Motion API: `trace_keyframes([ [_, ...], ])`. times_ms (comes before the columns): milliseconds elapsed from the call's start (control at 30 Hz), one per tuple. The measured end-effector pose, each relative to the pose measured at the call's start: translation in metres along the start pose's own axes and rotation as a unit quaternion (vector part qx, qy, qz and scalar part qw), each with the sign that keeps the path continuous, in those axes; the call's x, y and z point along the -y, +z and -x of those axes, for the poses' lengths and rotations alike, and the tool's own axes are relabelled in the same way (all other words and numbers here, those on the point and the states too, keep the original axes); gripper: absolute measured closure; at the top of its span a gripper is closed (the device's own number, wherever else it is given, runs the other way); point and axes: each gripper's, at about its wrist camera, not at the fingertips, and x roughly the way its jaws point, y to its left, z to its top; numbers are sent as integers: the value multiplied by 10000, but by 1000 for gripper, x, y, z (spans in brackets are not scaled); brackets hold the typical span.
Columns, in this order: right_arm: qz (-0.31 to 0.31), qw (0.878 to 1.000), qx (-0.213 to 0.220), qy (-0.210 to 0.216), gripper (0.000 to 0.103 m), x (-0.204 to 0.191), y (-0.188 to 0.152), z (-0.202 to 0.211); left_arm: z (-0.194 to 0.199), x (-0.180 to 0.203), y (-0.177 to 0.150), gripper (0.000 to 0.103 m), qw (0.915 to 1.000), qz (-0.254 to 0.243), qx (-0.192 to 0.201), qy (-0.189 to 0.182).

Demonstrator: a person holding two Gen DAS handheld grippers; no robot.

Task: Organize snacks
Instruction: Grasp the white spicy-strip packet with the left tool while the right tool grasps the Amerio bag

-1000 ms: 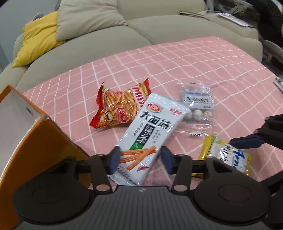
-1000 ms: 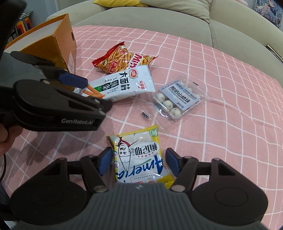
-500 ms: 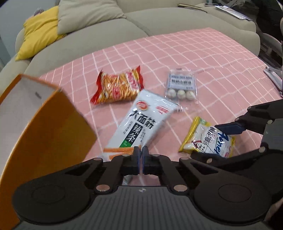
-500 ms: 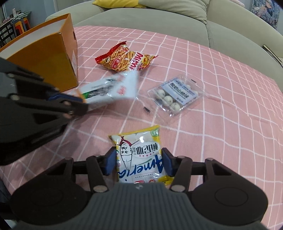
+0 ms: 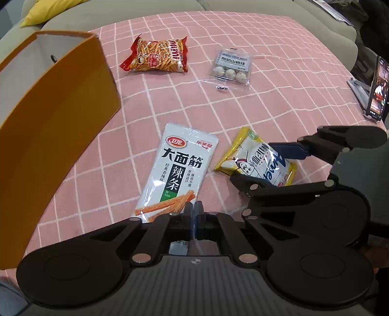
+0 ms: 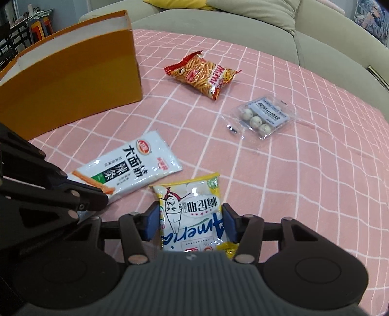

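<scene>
While the orange box (image 5: 56, 116) stands at the left, the left hand-held gripper (image 5: 194, 214) pinches the white spicy-strip packet (image 5: 177, 172) by its edge, and the right hand-held gripper (image 6: 190, 224) squeezes the yellow snack bag (image 6: 192, 209) above the pink checked cloth (image 6: 291, 182).

cloth (image 5: 279, 102): pink checked fabric, matt | white packet (image 5: 177, 170): glossy plastic film | box (image 5: 60, 109): smooth orange cardboard

beige sofa (image 6: 255, 26), yellow cushion (image 5: 46, 9), pink checked cloth (image 5: 267, 80)
</scene>
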Motion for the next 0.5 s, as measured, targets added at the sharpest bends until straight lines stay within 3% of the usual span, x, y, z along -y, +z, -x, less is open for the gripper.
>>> trace_keyframes([
  [100, 18, 10000, 20, -26, 51, 0, 0, 0, 6, -4, 1, 86, 9998, -20, 196, -4],
  [167, -16, 10000, 61, -42, 50, 2, 0, 2, 12, -7, 3, 66, 9993, -136, 359, -28],
  [200, -49, 9999, 69, -61, 47, 3, 0, 3, 14, -8, 3, 60, 9989, -216, 407, -6],
  [267, -128, 9997, 113, -155, 36, 6, -1, 4, 15, -13, 5, 33, 9980, -368, 517, 53],
  [300, -162, 9996, 150, -195, 31, 8, -2, 5, 14, -16, 7, 28, 9976, -434, 532, 58],
  [500, -210, 9994, 206, -190, 30, 8, -4, 6, 1, -20, 6, 26, 9958, -815, 416, -34],
])
